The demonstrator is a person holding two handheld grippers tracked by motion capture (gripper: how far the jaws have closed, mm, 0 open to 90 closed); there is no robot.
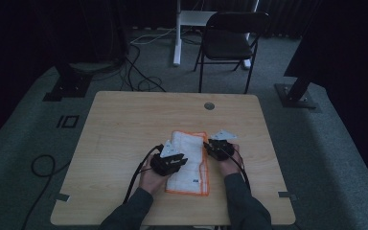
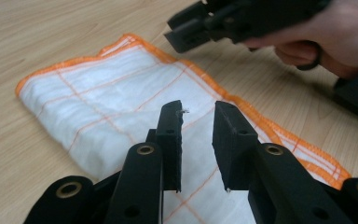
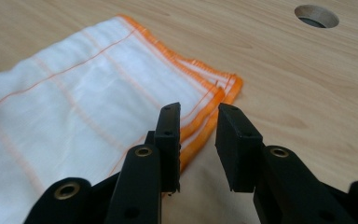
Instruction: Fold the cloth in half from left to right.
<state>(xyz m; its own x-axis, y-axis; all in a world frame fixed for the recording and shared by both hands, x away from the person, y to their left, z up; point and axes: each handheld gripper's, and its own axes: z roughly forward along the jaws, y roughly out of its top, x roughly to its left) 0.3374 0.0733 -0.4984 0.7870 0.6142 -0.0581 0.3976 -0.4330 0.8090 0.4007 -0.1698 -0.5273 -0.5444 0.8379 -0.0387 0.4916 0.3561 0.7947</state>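
A folded white cloth with an orange hem and thin orange lines lies flat on the wooden table. My left gripper hovers over the cloth's left side. In the left gripper view the left gripper stands open above the cloth with nothing between its jaws. My right gripper is at the cloth's right edge, and farther off it appears as the right gripper. In the right gripper view the right gripper is open just above the hemmed edge of the cloth, near a corner, and pinches nothing.
A round cable hole sits near the table's far edge, and the hole is beyond the cloth's corner. A black folding chair and a white stand leg are behind the table. Cables trail on the floor at left.
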